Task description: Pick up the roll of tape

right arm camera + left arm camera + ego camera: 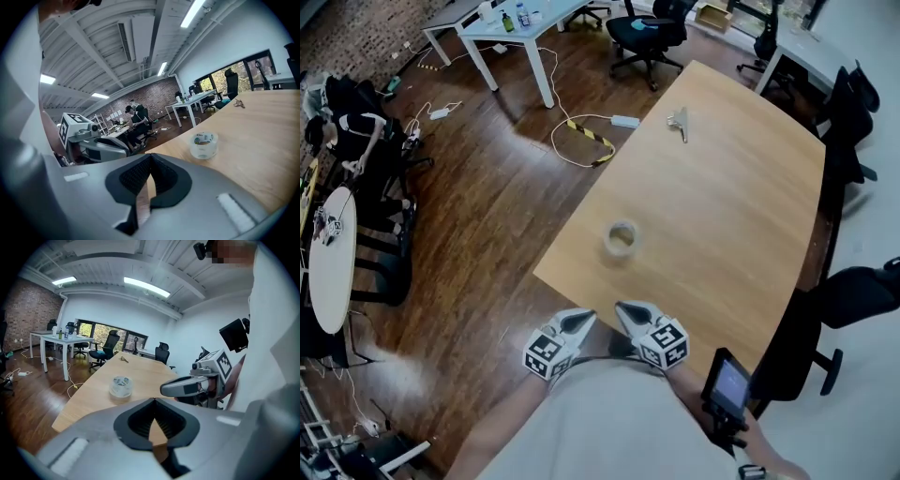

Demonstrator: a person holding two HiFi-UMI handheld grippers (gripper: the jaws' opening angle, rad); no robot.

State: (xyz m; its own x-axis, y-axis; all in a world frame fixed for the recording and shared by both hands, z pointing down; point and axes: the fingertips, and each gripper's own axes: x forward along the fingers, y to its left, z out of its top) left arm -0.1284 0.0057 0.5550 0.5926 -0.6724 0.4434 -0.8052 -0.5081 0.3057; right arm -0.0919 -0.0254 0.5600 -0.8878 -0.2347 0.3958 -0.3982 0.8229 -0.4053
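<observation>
A clear roll of tape [621,240] lies flat on the wooden table [731,216], near its front corner. Both grippers hover side by side in front of that table edge, close to the person's body and short of the roll. My left gripper [581,321] has its jaws shut with nothing between them, and so does my right gripper [626,309]. In the left gripper view the tape roll [121,386] sits ahead to the left, with the right gripper [180,387] beside it. In the right gripper view the tape roll [204,144] sits ahead to the right, and the left gripper [101,150] shows on the left.
A metal clip [679,123] lies at the table's far end. Black office chairs [649,33] stand beyond the table and along its right side [853,295]. A white desk [520,33] and cables [581,131] occupy the wood floor to the left. A small screen [730,382] hangs at the person's right.
</observation>
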